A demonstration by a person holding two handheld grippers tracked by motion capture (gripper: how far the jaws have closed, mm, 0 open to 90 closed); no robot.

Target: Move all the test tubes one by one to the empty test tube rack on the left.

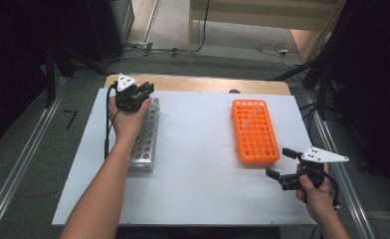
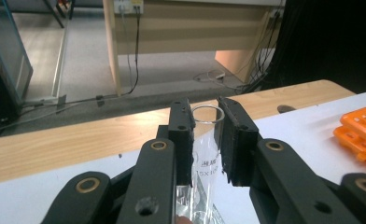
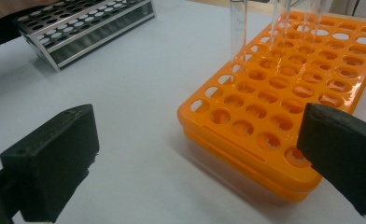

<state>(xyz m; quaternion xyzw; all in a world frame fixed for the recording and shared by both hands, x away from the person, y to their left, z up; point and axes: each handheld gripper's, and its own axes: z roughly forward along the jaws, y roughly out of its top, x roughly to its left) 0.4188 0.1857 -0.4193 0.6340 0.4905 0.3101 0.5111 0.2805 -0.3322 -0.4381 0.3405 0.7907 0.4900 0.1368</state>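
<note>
My left gripper (image 1: 142, 89) hovers over the far end of the metal tube rack (image 1: 146, 142), shut on a clear glass test tube (image 2: 204, 144). The tube stands upright between the black pads (image 2: 183, 135), its open rim just above them. To the right, an orange tube rack (image 1: 255, 130) with many round holes holds a few clear tubes (image 3: 238, 28) at its far end. My right gripper (image 1: 277, 163) sits near that rack's near right corner, its jaws wide apart and nothing between them.
A white sheet (image 1: 198, 169) covers the table, with a bare wooden strip (image 1: 203, 83) along the far edge. Beyond lie floor cables and a wooden desk (image 2: 186, 28). Dark equipment stands at both sides.
</note>
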